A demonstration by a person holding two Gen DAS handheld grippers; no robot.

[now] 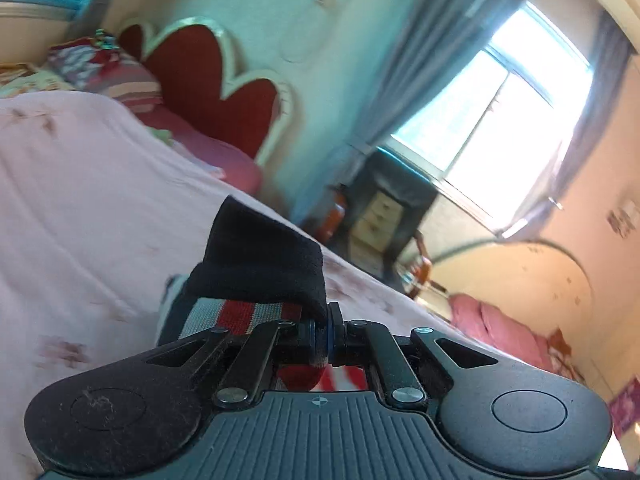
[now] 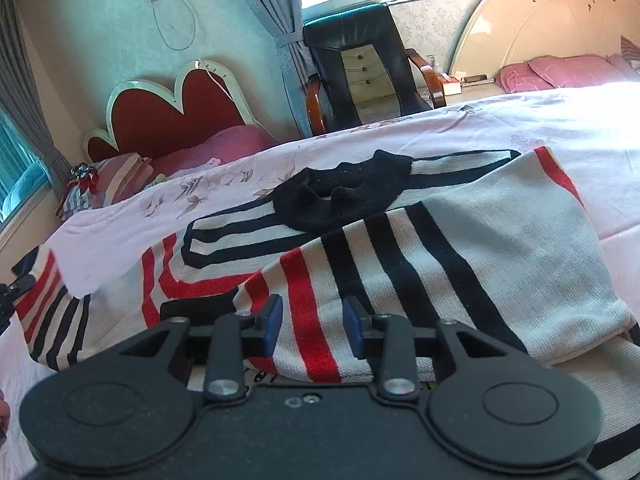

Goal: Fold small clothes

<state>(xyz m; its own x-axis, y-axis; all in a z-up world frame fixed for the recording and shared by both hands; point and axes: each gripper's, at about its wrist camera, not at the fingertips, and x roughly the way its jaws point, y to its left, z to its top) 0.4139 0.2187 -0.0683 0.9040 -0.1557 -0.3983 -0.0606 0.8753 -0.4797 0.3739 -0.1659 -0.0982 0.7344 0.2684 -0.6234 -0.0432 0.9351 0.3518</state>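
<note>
A knitted sweater (image 2: 500,248) with white, black and red stripes lies on the pink floral bedsheet (image 2: 540,120), its black collar (image 2: 340,196) towards the far side. One part is folded across the body. My right gripper (image 2: 312,316) hovers low over the near edge, jaws apart, with striped knit lying unpinched between the blue pads (image 2: 272,320). My left gripper (image 1: 326,320) is shut on the black cuff (image 1: 260,264) of a striped sleeve (image 1: 240,316), lifted off the sheet. In the right wrist view that sleeve (image 2: 44,296) is stretched out at the far left.
A red heart-shaped headboard (image 2: 168,116) and pillows (image 2: 116,176) stand at the back left. Beyond the bed's far edge are a black armchair (image 2: 360,60) and a bright window (image 1: 500,112). A cream headboard (image 2: 540,28) with pink pillows (image 2: 560,70) is at the right.
</note>
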